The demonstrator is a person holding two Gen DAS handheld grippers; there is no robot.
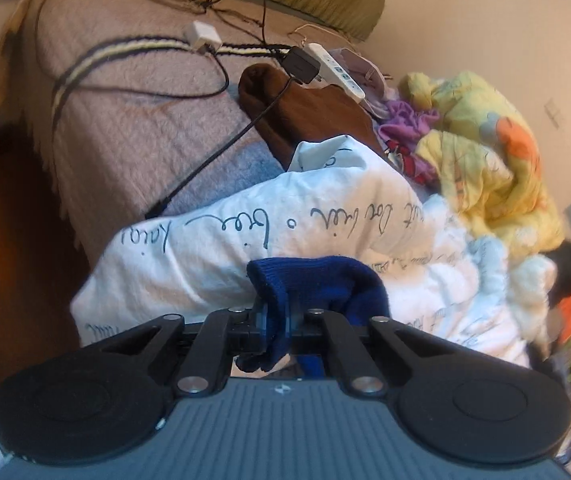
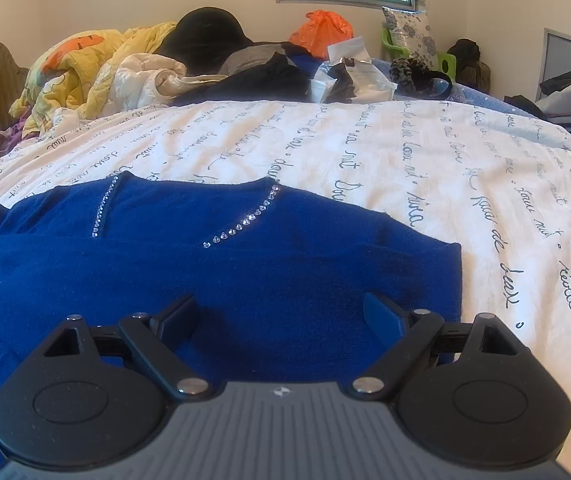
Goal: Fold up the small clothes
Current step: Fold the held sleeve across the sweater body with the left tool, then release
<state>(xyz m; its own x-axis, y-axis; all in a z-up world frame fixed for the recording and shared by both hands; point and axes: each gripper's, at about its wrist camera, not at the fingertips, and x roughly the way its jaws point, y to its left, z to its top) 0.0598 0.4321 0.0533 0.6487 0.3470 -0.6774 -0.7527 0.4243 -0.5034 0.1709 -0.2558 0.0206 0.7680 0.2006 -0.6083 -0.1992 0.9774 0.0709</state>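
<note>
1. Sweater [image 2: 245, 272]: deep blue w/ rhinestone lines at neck.
2. Bed sheet [image 2: 425, 168]: white w/ dark script.
3. Quilt [image 1: 481, 152]: yellow, orange patches.
4. Blanket [image 1: 133, 120]: pinkish, dark-cream stripe.

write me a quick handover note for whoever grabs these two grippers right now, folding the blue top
Left gripper: shut on a bunched edge of the blue sweater.
Right gripper: open, poised over the sweater's body, gripping nothing.
Sweater: lies front up, rhinestone neckline showing, on the white script-print sheet.
Done: one edge picked up; no finished fold visible.
Left: probably carry the held edge across, fold the other side, then halve it.
</note>
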